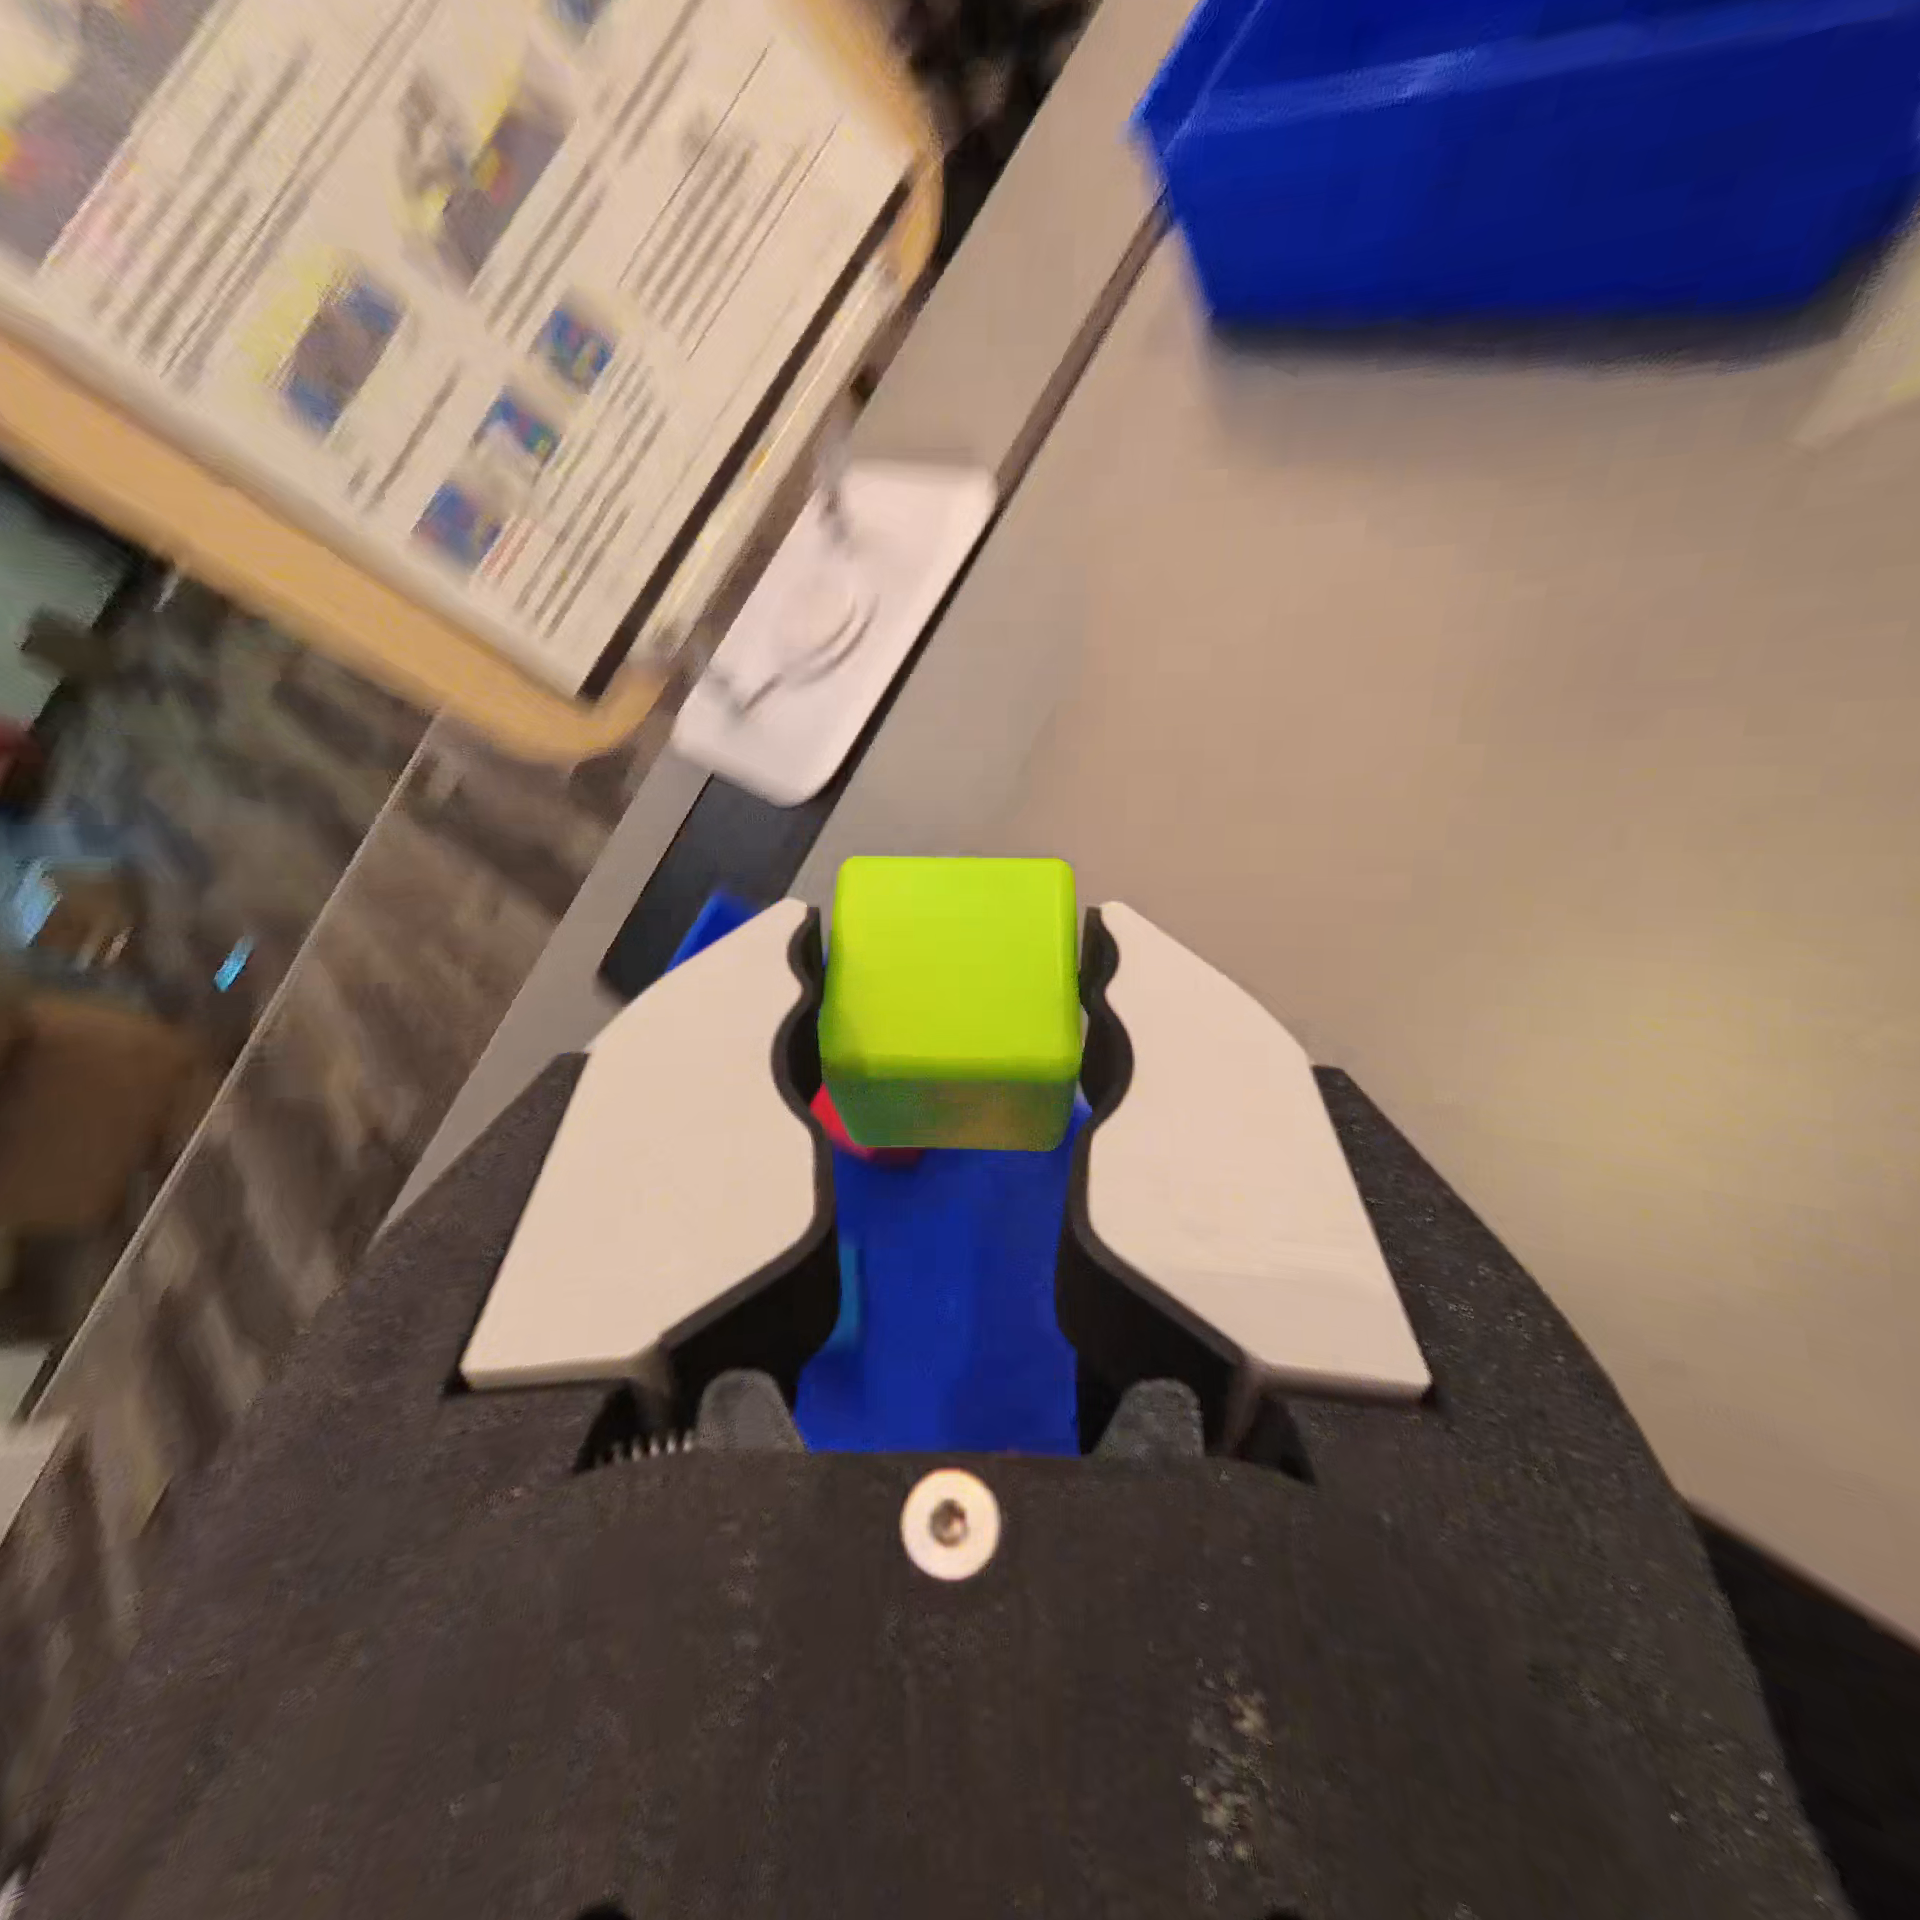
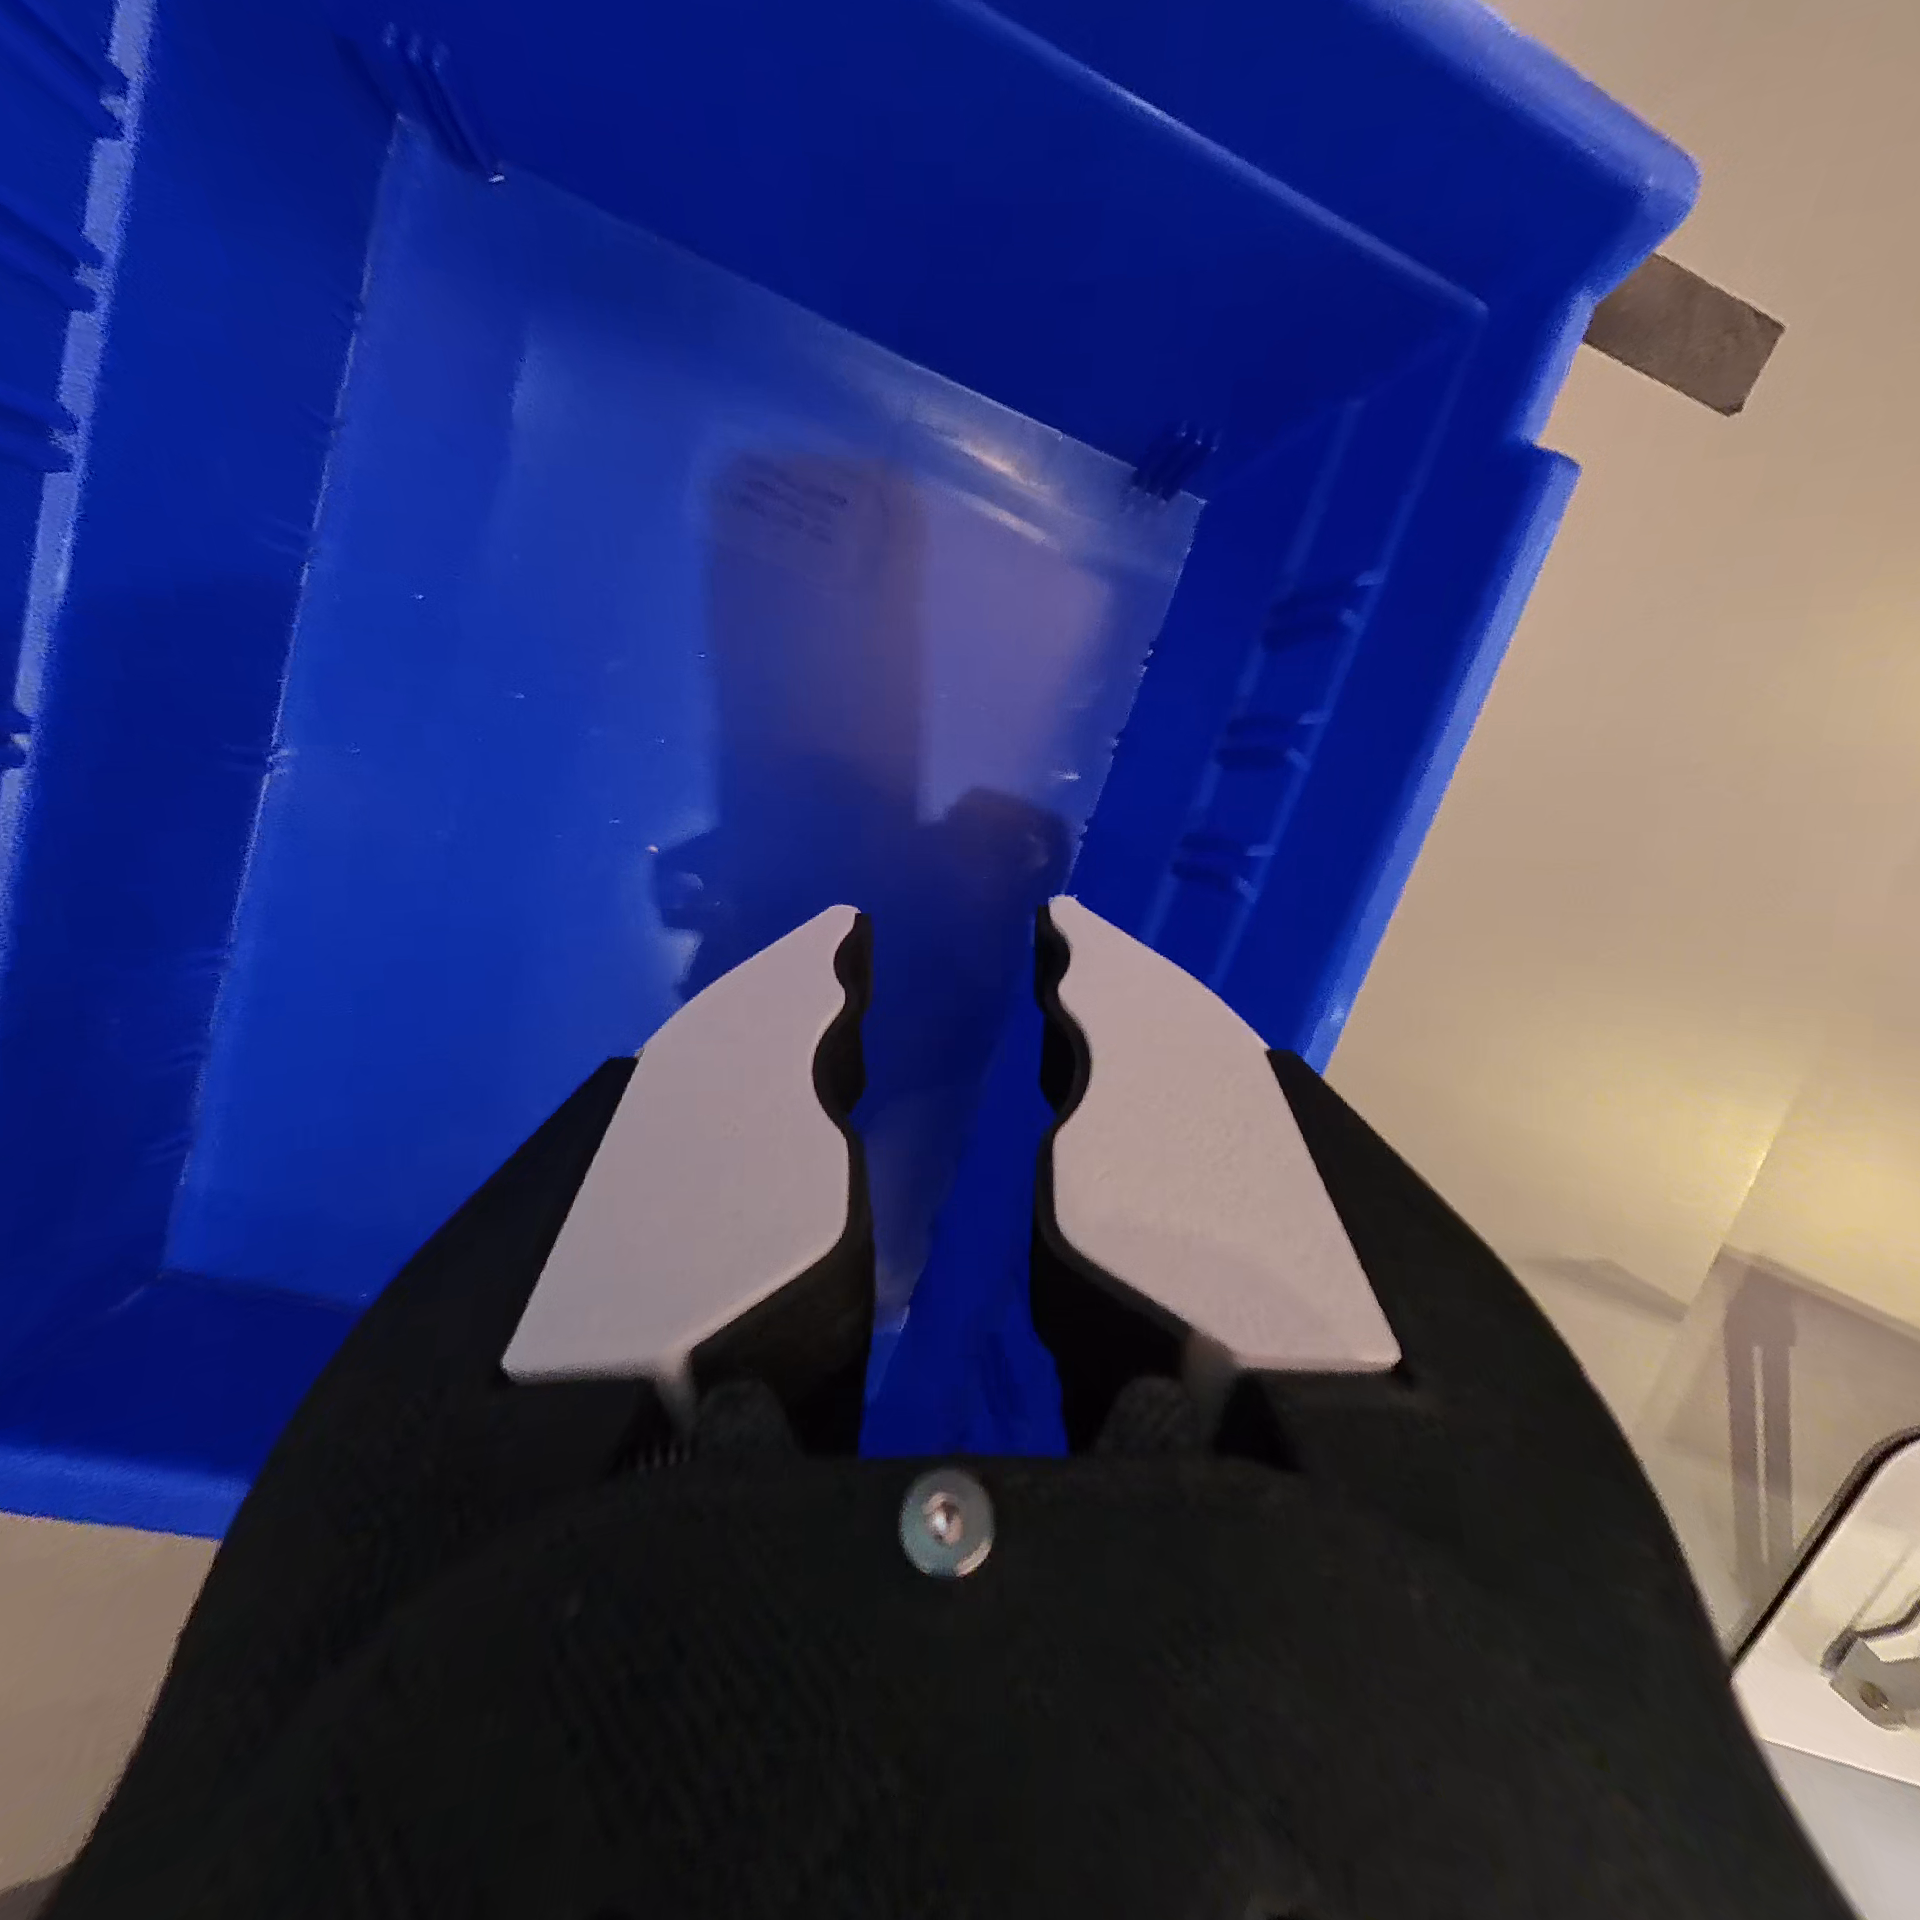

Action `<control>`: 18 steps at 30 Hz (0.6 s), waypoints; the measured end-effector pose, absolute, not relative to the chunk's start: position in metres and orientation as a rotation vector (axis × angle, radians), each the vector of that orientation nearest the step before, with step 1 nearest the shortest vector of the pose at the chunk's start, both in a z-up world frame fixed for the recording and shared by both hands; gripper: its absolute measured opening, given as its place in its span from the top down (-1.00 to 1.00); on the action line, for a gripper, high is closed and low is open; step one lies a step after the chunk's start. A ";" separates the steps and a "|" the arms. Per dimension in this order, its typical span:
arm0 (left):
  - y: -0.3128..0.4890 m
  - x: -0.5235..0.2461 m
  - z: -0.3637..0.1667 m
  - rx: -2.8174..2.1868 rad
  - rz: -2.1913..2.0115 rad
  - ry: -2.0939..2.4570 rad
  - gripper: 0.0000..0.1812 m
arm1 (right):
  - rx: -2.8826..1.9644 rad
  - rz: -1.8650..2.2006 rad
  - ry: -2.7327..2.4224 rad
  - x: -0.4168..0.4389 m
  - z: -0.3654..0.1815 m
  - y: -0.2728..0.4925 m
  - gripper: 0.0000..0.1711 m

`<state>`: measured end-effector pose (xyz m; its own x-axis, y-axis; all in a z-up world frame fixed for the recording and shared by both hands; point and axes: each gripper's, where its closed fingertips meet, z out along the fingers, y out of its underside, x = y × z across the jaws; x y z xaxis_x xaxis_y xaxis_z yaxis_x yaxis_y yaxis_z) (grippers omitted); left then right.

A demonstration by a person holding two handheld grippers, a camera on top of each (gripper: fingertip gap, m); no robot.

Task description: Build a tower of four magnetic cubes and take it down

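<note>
The left gripper (image 1: 951, 997) pinches a green cube (image 1: 951, 977) directly above a red cube (image 1: 836, 1122); the right gripper's (image 2: 951, 997) fingers are spread, empty, over a blue bin (image 2: 1351, 260).

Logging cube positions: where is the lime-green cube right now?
In the left wrist view, the lime-green cube sits clamped between the left gripper fingertips, above a blue bin.

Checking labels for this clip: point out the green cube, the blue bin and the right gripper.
green cube (image 1: 951, 977): left wrist view, its top face.
blue bin (image 2: 1538, 187): right wrist view, its far rim corner.
right gripper (image 2: 954, 930): right wrist view, midway between its fingertips.
</note>
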<state>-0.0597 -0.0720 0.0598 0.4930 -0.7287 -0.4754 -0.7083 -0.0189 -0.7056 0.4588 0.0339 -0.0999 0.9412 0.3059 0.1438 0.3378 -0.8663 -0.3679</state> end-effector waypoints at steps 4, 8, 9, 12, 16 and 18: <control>-0.065 0.040 0.034 -1.707 -0.249 1.417 0.48 | -2.688 -0.098 -0.484 0.455 -0.095 0.033 0.63; -0.039 0.104 -0.027 -1.919 -0.391 1.505 0.48 | -2.684 -0.069 -0.483 0.455 -0.093 0.031 0.63; -0.032 0.112 -0.041 -1.958 -0.393 1.516 0.48 | -2.683 -0.058 -0.484 0.455 -0.093 0.031 0.63; -0.024 0.121 -0.081 -2.035 -0.348 1.616 0.48 | -2.683 -0.037 -0.489 0.454 -0.092 0.029 0.63; -0.021 0.124 -0.110 -2.022 -0.320 1.710 0.48 | -2.689 -0.006 -0.495 0.454 -0.095 0.028 0.62; -0.020 0.126 -0.115 -2.026 -0.365 1.704 0.48 | -2.698 -0.006 -0.502 0.454 -0.096 0.027 0.62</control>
